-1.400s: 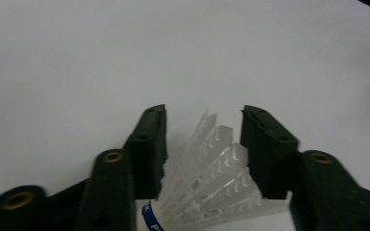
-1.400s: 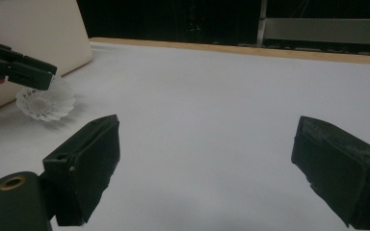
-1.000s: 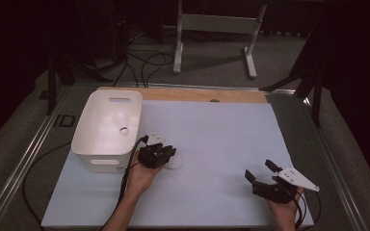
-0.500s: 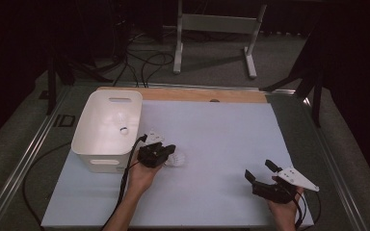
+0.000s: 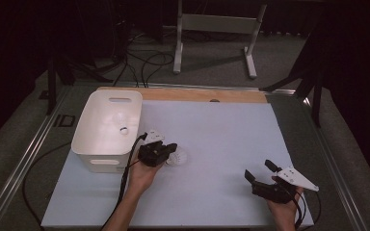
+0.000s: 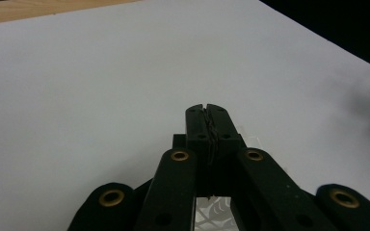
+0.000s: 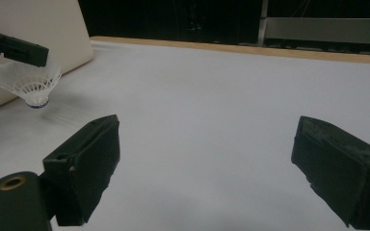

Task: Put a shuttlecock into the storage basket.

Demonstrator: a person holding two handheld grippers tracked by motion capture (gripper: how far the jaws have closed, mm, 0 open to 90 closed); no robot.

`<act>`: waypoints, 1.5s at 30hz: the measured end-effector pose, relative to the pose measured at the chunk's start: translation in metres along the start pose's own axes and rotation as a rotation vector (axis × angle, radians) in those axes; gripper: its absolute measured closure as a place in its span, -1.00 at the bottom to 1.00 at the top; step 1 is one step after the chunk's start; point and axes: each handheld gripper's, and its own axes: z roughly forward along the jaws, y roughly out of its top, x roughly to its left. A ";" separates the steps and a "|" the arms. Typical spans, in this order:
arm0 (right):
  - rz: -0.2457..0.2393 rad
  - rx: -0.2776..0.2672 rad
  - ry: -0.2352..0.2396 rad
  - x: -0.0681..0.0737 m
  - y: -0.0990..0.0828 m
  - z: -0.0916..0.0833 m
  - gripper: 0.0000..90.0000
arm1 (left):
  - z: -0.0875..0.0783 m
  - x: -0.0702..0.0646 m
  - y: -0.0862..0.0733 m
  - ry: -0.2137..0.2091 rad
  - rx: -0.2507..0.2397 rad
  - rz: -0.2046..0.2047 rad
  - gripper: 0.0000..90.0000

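Note:
A white plastic shuttlecock [image 5: 177, 157] hangs just over the pale mat right of the bin. My left gripper [image 5: 171, 147] is shut on the rim of its skirt. In the left gripper view the jaws [image 6: 206, 113] meet with no gap, and the skirt's mesh [image 6: 209, 214] shows beneath them. The right gripper view has the shuttlecock [image 7: 29, 84] at far left, cork end down, pinched by the left gripper [image 7: 33, 53]. My right gripper [image 5: 258, 169] rests near the mat's front right corner, open and holding nothing, its jaws wide apart [image 7: 212, 149].
A white bin [image 5: 103, 161] stands at the mat's left side, close beside the left hand. A wooden strip [image 5: 197, 95] runs along the far edge of the mat [image 5: 221, 130]. Behind the table are a metal stand [image 5: 212, 29] and floor cables [image 5: 139, 57].

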 end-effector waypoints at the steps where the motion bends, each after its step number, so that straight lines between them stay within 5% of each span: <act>1: 0.000 0.000 0.001 0.000 0.000 0.000 -0.78 | -0.001 0.000 0.000 -0.001 -0.001 0.005 1.00; 45: -0.002 -0.001 -0.001 0.000 0.000 0.000 -0.78 | -0.014 -0.007 0.030 -0.098 -0.025 0.062 1.00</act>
